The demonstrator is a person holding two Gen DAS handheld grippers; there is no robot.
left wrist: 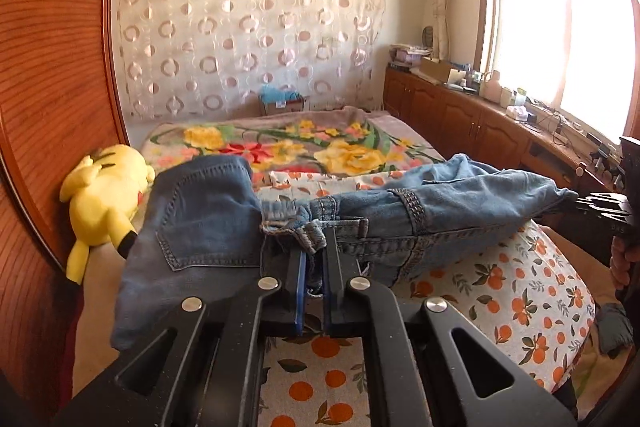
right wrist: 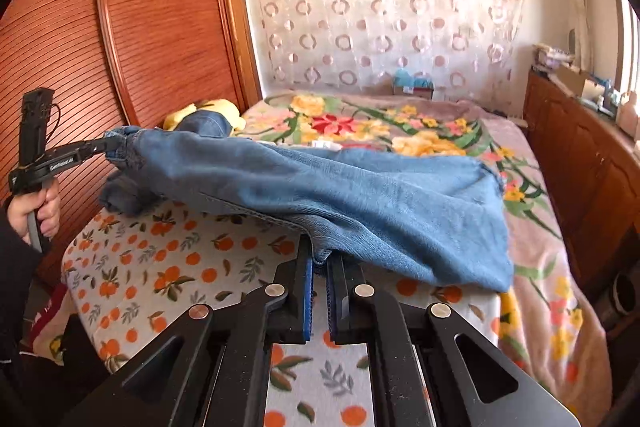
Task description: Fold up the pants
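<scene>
Blue denim pants (left wrist: 208, 211) hang lifted above the orange-print sheet (left wrist: 520, 291) on the bed. My left gripper (left wrist: 315, 247) is shut on the waistband near a belt loop; a back pocket sags to its left. In the right wrist view the pants (right wrist: 360, 195) stretch across the bed, and my right gripper (right wrist: 320, 261) is shut on a fabric edge at their near side. The left gripper (right wrist: 106, 147) shows at the far left, pinching the waist end, with a hand (right wrist: 46, 211) on its handle. The right gripper (left wrist: 578, 205) appears at the right edge, clamped on the cloth.
A yellow plush toy (left wrist: 104, 195) lies by the wooden wardrobe (left wrist: 52, 67) on the left. A floral blanket (left wrist: 304, 143) covers the far half of the bed. Wooden cabinets (left wrist: 460, 115) with clutter run under the window on the right.
</scene>
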